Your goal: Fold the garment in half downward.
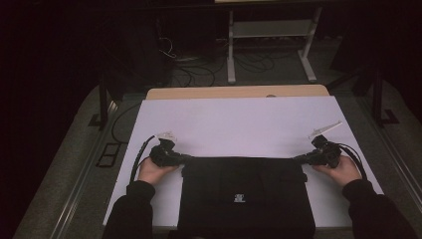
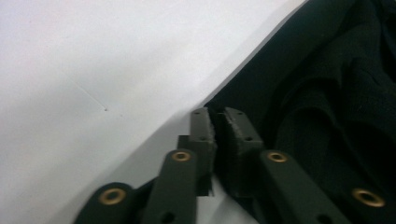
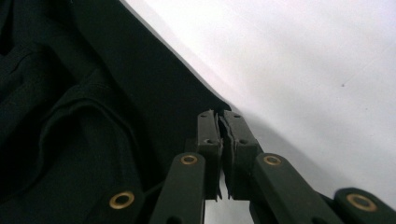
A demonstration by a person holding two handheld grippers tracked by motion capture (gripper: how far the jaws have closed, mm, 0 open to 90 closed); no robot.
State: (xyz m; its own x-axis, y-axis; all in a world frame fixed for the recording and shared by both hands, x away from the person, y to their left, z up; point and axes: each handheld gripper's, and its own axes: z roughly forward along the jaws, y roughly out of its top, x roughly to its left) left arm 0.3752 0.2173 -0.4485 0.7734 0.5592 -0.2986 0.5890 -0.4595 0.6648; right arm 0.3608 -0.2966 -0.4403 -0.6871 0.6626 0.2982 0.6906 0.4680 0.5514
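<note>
Sleeves enter from the near edge of the worktop (image 1: 224, 119), and between them lies a black folded garment (image 1: 246, 196), square to the person, its near part reaching the front edge; a small pale label (image 1: 239, 197) sits near its middle. The left gripper (image 1: 180, 158) meets the garment's far left corner, the right gripper (image 1: 302, 159) its far right corner, both held low over the white surface. In the left gripper view the jaws stand nearly together on the corner of the cloth (image 2: 299, 93), seemingly clenched on a thin edge of it; in the right gripper view the jaws are likewise pressed close at the corner of the cloth (image 3: 93, 107), with fabric apparently pinched between them. The bite on each side looks shallow, so I judge that a quick lift could let one corner slip free and leave the garment hanging askew; uneven pulling by the two hands might also drag the folds open. Beyond the worktop's far edge, cables and a pale metal frame (image 1: 271, 35) stand on the dark floor.
</note>
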